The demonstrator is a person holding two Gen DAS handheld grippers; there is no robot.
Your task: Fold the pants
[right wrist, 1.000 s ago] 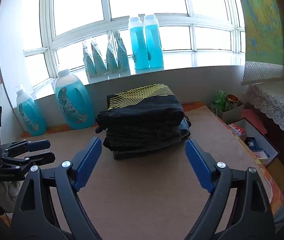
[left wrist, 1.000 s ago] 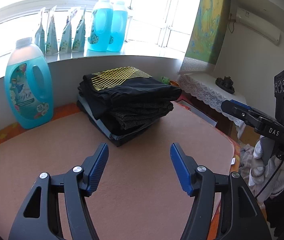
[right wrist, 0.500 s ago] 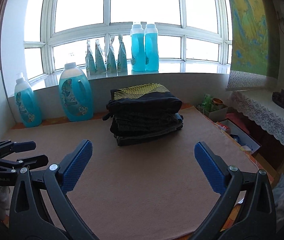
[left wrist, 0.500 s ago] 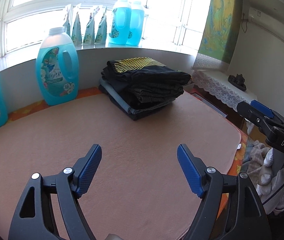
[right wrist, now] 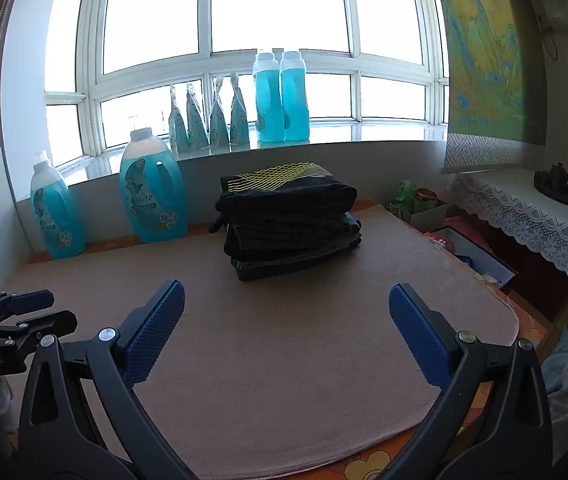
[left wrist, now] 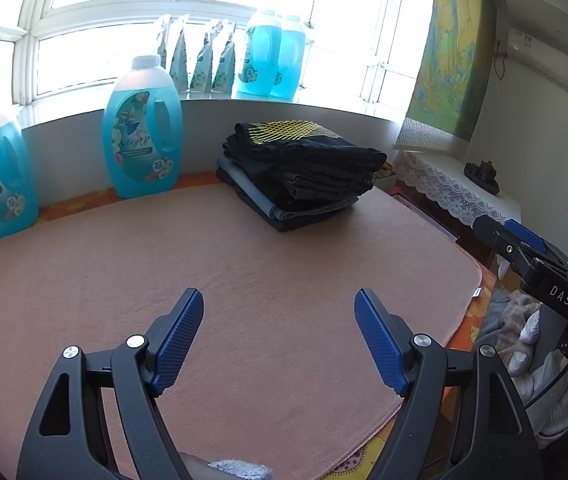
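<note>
Both grippers have backed off from the folded pants stack (right wrist: 288,220), jaws wide and empty; stack ahead looks finished, no unfolded pair on bench (left wrist: 243,280).

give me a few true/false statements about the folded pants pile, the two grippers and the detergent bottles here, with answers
1. The left gripper is open and holds nothing. True.
2. The pile of folded pants sits at the near edge of the mat, right between the right gripper's fingers. False: it sits toward the far side of the tan mat, well ahead of the right gripper.
3. The top garment of the pile is black with a yellow pattern. True.
4. An unfolded pair of pants lies spread on the mat. False: only the folded pile lies on it.
5. Two blue detergent bottles stand side by side on the windowsill. True.
</note>
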